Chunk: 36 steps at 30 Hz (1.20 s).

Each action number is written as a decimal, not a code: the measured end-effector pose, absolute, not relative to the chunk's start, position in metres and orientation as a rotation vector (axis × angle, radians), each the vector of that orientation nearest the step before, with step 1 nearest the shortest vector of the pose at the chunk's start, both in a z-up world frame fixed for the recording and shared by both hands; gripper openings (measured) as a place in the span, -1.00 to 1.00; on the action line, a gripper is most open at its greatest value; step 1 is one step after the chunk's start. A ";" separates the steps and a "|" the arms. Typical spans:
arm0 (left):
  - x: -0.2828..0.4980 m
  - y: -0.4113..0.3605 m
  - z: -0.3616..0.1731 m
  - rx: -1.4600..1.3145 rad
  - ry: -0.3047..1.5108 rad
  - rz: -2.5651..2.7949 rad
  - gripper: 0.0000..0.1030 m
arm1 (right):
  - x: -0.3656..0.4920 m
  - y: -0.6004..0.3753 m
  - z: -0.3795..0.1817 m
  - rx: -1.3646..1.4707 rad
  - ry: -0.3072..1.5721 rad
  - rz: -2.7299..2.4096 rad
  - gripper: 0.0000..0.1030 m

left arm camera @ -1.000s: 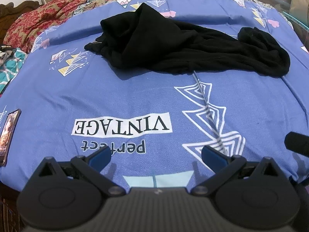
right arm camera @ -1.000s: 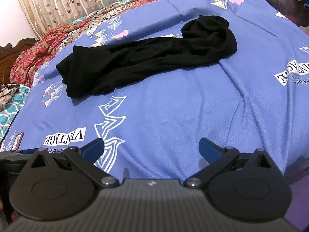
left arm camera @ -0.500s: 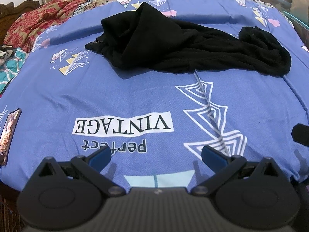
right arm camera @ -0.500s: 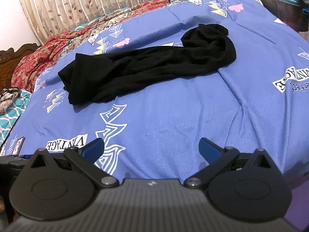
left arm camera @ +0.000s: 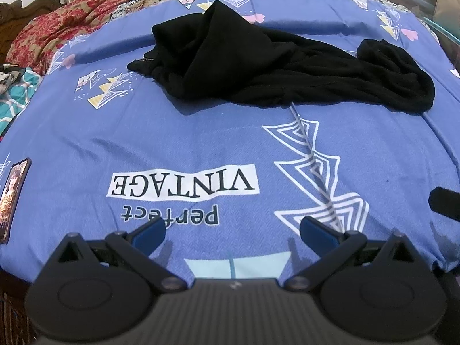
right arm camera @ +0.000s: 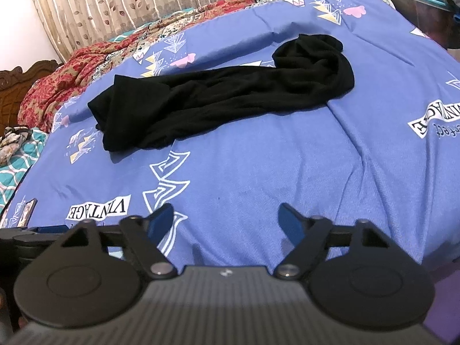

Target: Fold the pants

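first, the rumpled black pants (right arm camera: 221,97) should be reached and spread flat; left gripper (left arm camera: 233,231) is held wide and empty, right gripper (right arm camera: 227,220) is closing on nothing.

A bed fills both views, covered by a blue bedspread (left arm camera: 172,132) printed with white triangles (and the word VINTAGE). A red floral quilt (right arm camera: 54,86) bunches at upper left, beside a carved wooden headboard (right arm camera: 11,86). Beige leaf-patterned curtains (right arm camera: 129,0) hang along the top.

Left gripper (left arm camera: 232,231) black, ribbed; blue-tipped jaws; right gripper (right arm camera: 227,217) alike.
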<state>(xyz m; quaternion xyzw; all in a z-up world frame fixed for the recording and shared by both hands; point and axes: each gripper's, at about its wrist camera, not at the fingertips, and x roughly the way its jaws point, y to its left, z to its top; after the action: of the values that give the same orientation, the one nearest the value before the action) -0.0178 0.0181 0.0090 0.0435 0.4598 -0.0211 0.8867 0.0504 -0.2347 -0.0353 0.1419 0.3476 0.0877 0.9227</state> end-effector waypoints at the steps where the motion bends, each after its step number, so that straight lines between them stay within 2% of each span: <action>1: -0.018 0.018 0.009 0.089 0.957 -0.044 1.00 | 0.051 -0.235 -0.036 0.291 0.718 0.179 0.37; 7: -0.016 0.020 0.009 0.084 0.965 -0.043 1.00 | 0.051 -0.235 -0.037 0.293 0.724 0.178 0.17; 26: -0.018 0.022 0.011 0.048 0.950 -0.076 1.00 | 0.051 -0.233 -0.038 0.289 0.734 0.199 0.17; 36: -0.002 0.040 0.017 0.029 0.916 -0.049 1.00 | 0.064 -0.231 -0.026 0.259 0.685 0.229 0.09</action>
<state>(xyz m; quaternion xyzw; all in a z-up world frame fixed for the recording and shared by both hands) -0.0023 0.0397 0.0171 0.0139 0.4423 -0.0238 0.8964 0.0641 -0.2309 -0.0256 0.1263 0.3339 0.1119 0.9274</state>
